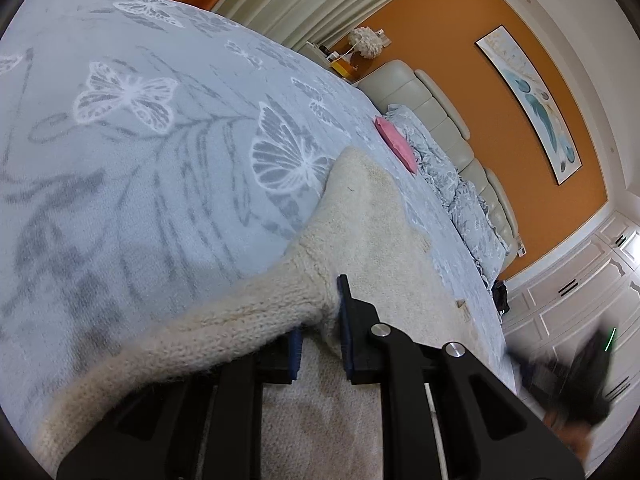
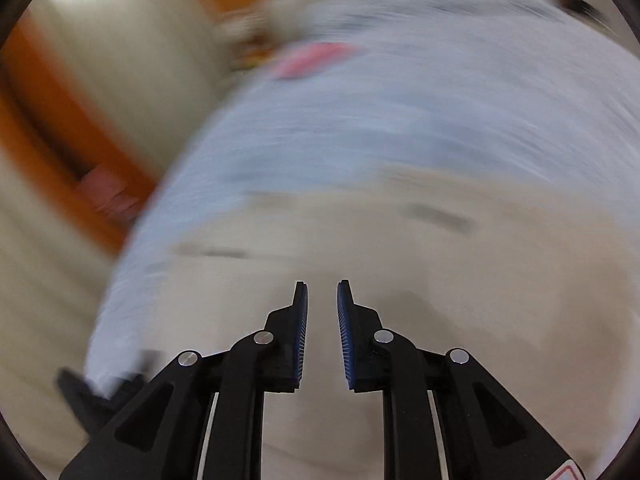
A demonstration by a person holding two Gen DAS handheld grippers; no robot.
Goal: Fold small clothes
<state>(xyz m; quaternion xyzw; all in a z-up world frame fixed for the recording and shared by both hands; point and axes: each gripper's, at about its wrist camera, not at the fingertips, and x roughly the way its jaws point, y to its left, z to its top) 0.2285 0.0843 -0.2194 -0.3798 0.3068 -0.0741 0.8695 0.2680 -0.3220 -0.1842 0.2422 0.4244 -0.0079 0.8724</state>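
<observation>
A cream knitted sweater [image 1: 360, 216] lies on the pale blue butterfly bedspread [image 1: 120, 128]. My left gripper [image 1: 320, 300] is shut on a sleeve of the sweater [image 1: 224, 320], which drapes over the left finger and hides its tip. In the right wrist view the picture is blurred by motion. My right gripper [image 2: 322, 292] is open and empty, with a narrow gap between the blue pads, above the cream sweater [image 2: 400, 280].
A folded pink garment [image 1: 396, 142] lies further up the bed, also seen blurred in the right wrist view [image 2: 316, 58]. A rumpled quilt [image 1: 452, 184] and beige headboard [image 1: 440, 108] are beyond. White wardrobes [image 1: 580, 280] stand at right. The right gripper [image 1: 576, 380] shows blurred.
</observation>
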